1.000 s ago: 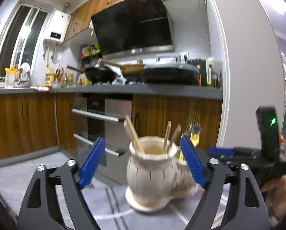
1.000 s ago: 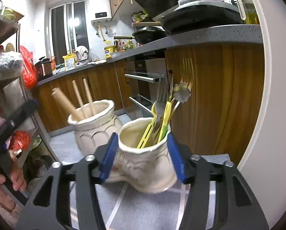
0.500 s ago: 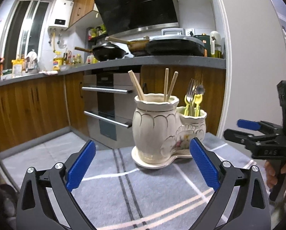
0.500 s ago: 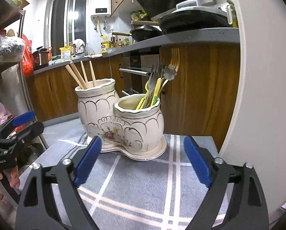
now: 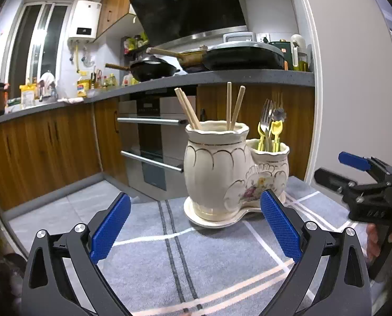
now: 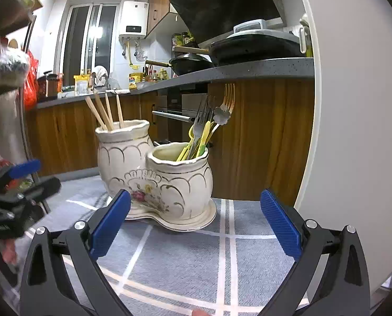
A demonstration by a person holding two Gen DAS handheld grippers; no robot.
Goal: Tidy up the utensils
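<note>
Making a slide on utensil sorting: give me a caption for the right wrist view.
Right gripper, jaws open, faces a twin ceramic holder with chopsticks and forks on a grey cloth.

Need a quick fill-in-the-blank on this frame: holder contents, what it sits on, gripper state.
1. The taller pot of the ceramic holder contains wooden ____.
2. The forks stand in the ____ pot of the holder.
3. The holder rests on a grey ____ with white stripes.
4. The left gripper and right gripper both stand ____, with nothing held.

Missing words: chopsticks; shorter; cloth; open
</note>
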